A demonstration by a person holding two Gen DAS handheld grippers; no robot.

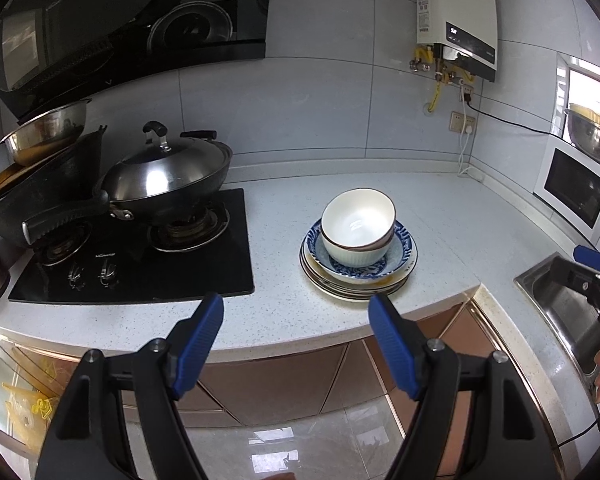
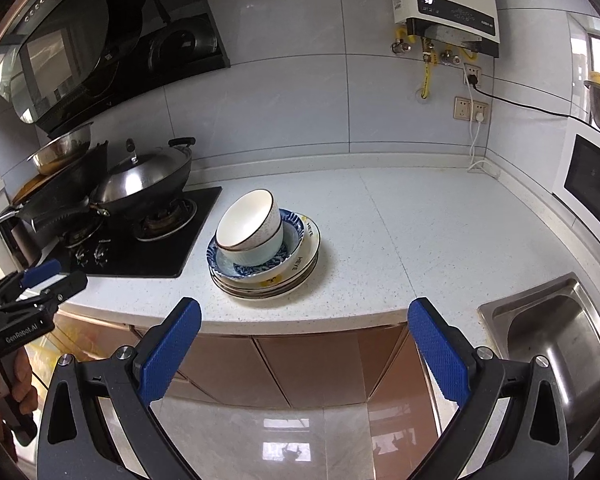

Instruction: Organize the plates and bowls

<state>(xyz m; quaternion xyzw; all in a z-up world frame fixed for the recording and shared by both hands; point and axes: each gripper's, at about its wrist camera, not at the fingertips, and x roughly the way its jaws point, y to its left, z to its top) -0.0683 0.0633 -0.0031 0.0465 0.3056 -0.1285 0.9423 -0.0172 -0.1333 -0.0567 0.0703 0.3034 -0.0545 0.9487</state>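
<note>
Two nested bowls [image 1: 358,226] sat on stacked plates [image 1: 356,280] on the counter [image 1: 440,216]. Both the left gripper [image 1: 296,312] and the right gripper [image 2: 304,316] stood wide and empty, short of the stack.

Both views are bright and evenly lit, with daylight entering from a window [image 1: 580,88] at the right edge. The fisheye lens bends the worktop [image 1: 440,216] and wall tiles strongly, and the corners fall to black. Glare sits on the wok lid [image 1: 160,178], the hood [image 2: 60,60] and the glossy floor [image 2: 288,436]. Shadows are soft. Focus is sharp throughout.
</note>
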